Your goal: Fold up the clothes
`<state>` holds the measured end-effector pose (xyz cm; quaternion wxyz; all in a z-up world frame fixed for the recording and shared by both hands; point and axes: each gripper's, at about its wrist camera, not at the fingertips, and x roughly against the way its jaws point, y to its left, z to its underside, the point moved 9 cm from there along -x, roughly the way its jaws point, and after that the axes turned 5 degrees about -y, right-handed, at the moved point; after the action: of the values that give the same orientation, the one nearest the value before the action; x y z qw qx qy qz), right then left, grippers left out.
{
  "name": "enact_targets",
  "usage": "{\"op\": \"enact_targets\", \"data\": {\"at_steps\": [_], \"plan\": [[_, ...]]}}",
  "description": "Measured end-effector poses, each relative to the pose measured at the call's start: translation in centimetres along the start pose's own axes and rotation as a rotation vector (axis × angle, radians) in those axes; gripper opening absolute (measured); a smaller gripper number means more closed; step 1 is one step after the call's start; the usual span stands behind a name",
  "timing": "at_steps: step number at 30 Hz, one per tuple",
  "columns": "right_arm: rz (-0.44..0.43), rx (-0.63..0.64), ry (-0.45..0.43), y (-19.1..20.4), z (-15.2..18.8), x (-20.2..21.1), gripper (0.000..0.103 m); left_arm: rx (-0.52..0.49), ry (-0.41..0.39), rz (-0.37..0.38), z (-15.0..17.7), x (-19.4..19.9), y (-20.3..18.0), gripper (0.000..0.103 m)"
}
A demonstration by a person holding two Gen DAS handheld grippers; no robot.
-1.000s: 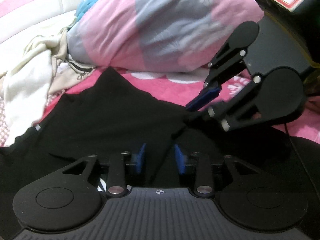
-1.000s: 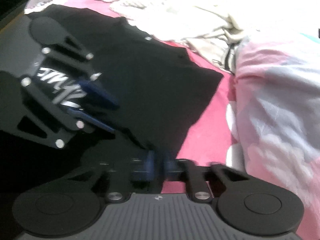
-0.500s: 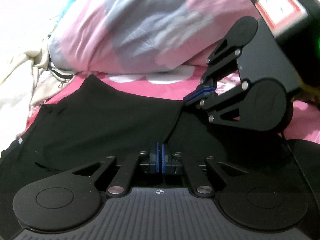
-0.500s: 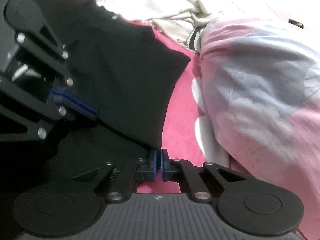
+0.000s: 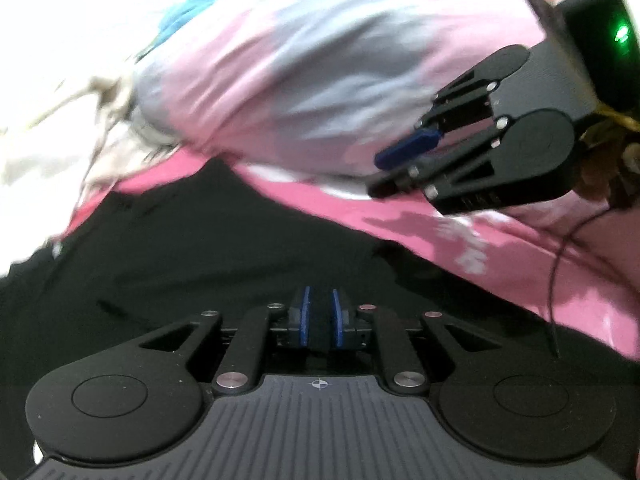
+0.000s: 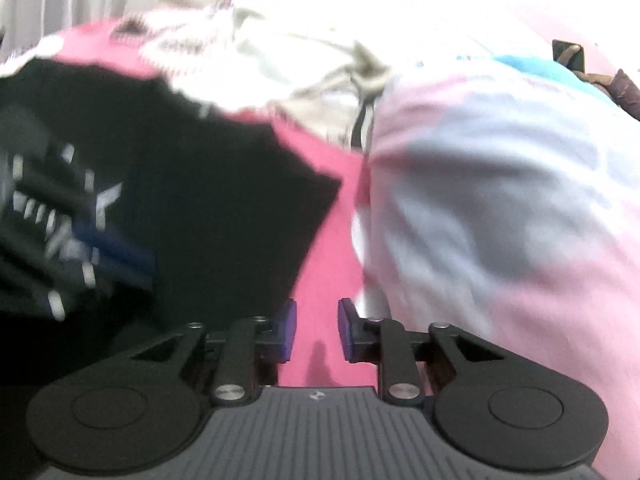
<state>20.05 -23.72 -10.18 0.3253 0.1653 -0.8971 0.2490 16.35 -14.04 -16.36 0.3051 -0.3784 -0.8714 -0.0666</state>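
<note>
**Both tongs apart over the shirt**

The black cloth shirt (image 5: pixel 208 248) is lying flat on the pink bed sheet (image 6: pixel 328 264), lower left. The left tongs (image 5: pixel 319 322) are sitting slightly apart. The right tongs (image 6: pixel 317 330) are sitting wide apart, holding nothing.

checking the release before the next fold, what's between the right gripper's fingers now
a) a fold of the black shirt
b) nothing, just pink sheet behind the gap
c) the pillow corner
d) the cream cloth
b: in the right wrist view the right gripper stands open, with only the pink sheet showing through the gap; the black shirt lies off to its left side.
</note>
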Motion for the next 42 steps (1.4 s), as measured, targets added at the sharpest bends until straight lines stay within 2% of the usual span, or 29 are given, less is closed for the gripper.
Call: {"op": "enact_targets", "data": {"at_steps": [3, 7, 11, 14, 17, 20, 24, 27, 30, 31, 33, 35, 37, 38, 40, 42], "plan": [[-0.023, -0.016, -0.061, 0.6, -2.6, -3.4, 0.011, 0.053, 0.027, -0.022, 1.0, -0.9, 0.6, 0.012], [-0.009, -0.036, -0.068, 0.2, -4.2, -8.6, 0.007, 0.076, 0.012, -0.034, 1.2, -1.0, 0.5, 0.012], [0.119, -0.002, 0.004, -2.3, -3.1, -14.3, 0.004, 0.105, 0.002, -0.028, 1.4, -0.8, 0.7, 0.012], [0.169, -0.023, 0.002, -3.6, -3.1, -14.6, 0.0, 0.119, -0.012, -0.018, 1.6, -0.5, 0.8, 0.012], [0.164, -0.035, -0.049, -3.3, -3.9, -12.1, 0.001, 0.126, -0.018, -0.007, 1.8, -0.4, 1.0, 0.012], [0.096, -0.055, -0.092, -2.3, -4.7, -10.1, 0.001, 0.138, -0.017, 0.006, 1.7, -0.4, 1.2, 0.012], [-0.002, -0.087, -0.032, -1.0, -4.5, -13.5, 0.0, 0.134, -0.022, 0.015, 1.8, -0.5, 1.3, 0.012], [0.026, -0.102, -0.074, -1.7, -5.5, -16.2, 0.0, 0.117, -0.032, 0.013, 2.0, -0.3, 1.2, 0.012], [0.049, -0.14, -0.114, -2.6, -7.1, -15.7, 0.002, 0.115, -0.038, 0.02, 2.3, 0.3, 1.1, 0.013], [0.031, -0.154, -0.126, -2.7, -7.6, -14.9, 0.002, 0.113, -0.038, 0.024, 2.4, 0.5, 1.0, 0.015], [-0.037, -0.17, -0.146, -2.5, -8.2, -12.9, 0.004, 0.108, -0.034, 0.031, 2.5, 1.0, 1.1, 0.018], [-0.178, -0.172, -0.135, -1.0, -8.3, -10.8, 0.006, 0.101, -0.022, 0.038, 2.8, 1.6, 1.1, 0.02], [-0.337, -0.156, -0.084, 1.2, -7.9, -9.8, 0.005, 0.088, -0.008, 0.04, 3.2, 2.0, 1.0, 0.02], [-0.382, -0.144, -0.056, 2.2, -7.7, -10.0, 0.005, 0.08, -0.003, 0.037, 3.4, 2.1, 0.9, 0.02], [-0.412, -0.115, -0.008, 4.0, -7.3, -11.4, 0.005, 0.067, 0.005, 0.034, 3.6, 2.4, 0.7, 0.021], [-0.369, -0.167, -0.022, 4.1, -7.9, -13.1, 0.003, 0.071, 0.011, 0.034, 3.6, 2.6, 0.5, 0.021]]}}
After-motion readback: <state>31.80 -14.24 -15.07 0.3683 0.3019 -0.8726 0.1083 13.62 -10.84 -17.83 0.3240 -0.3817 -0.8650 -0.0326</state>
